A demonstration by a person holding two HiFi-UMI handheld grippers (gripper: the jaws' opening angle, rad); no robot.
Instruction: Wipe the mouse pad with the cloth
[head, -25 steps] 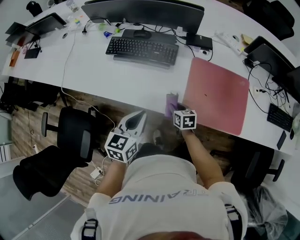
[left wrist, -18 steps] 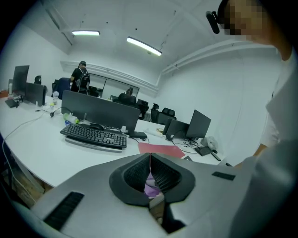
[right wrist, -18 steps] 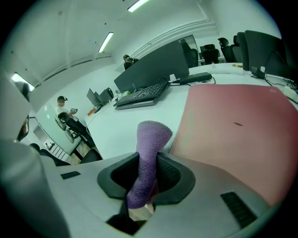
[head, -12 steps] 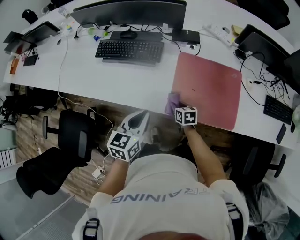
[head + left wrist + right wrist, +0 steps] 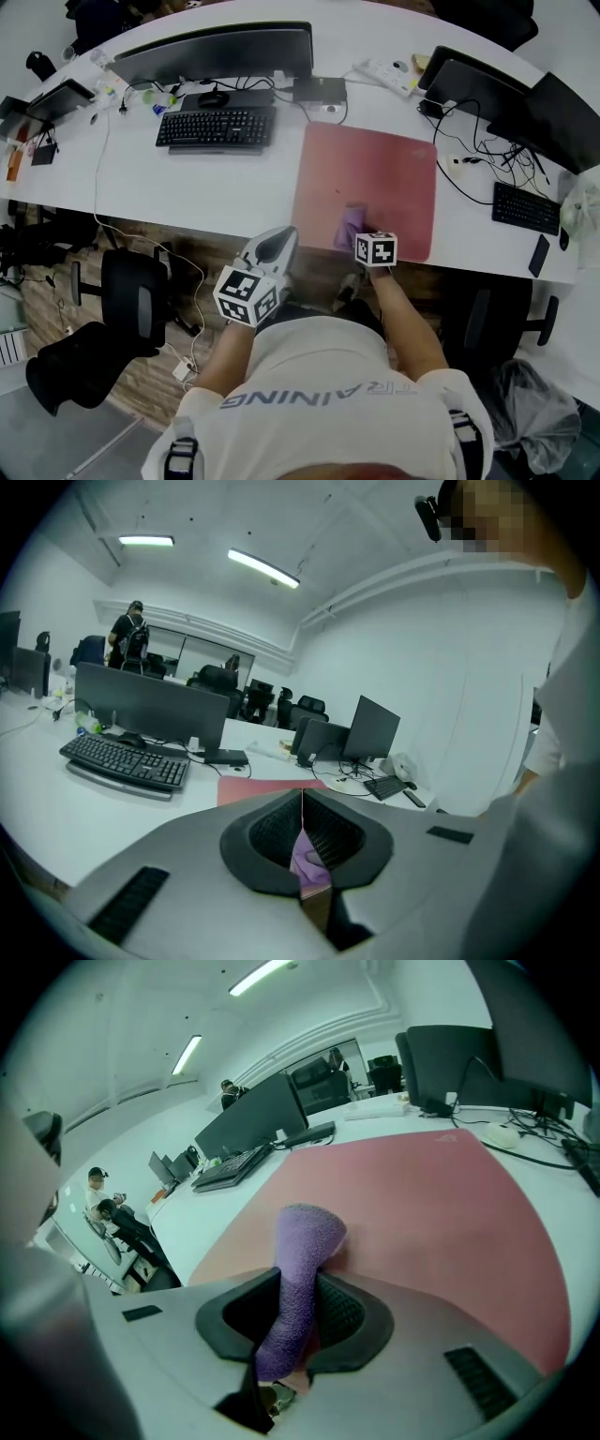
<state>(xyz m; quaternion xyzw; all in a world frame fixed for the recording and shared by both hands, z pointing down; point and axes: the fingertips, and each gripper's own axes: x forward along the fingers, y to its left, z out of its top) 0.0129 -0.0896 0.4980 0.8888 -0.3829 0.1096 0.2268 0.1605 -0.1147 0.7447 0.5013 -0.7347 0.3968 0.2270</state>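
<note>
A large pink mouse pad (image 5: 375, 178) lies on the white desk (image 5: 206, 183), right of the keyboard; it fills the right gripper view (image 5: 422, 1204). My right gripper (image 5: 356, 232) is shut on a purple cloth (image 5: 350, 225), whose free end (image 5: 305, 1241) rests on the pad's near edge. In the left gripper view the pad (image 5: 253, 789) shows beyond the jaws. My left gripper (image 5: 277, 246) hangs off the desk's front edge, above the floor, shut with nothing between its fingers.
A black keyboard (image 5: 216, 127), mouse (image 5: 214, 97) and wide monitor (image 5: 211, 52) stand left of the pad. More monitors (image 5: 487, 84), cables and a second keyboard (image 5: 528, 208) crowd the right end. Black office chairs (image 5: 131, 300) stand on the wooden floor at the left.
My right gripper has carried the cloth from the desk beside the pad's left corner onto the pad's near edge. The head view has shifted right. The left gripper stayed in place.
</note>
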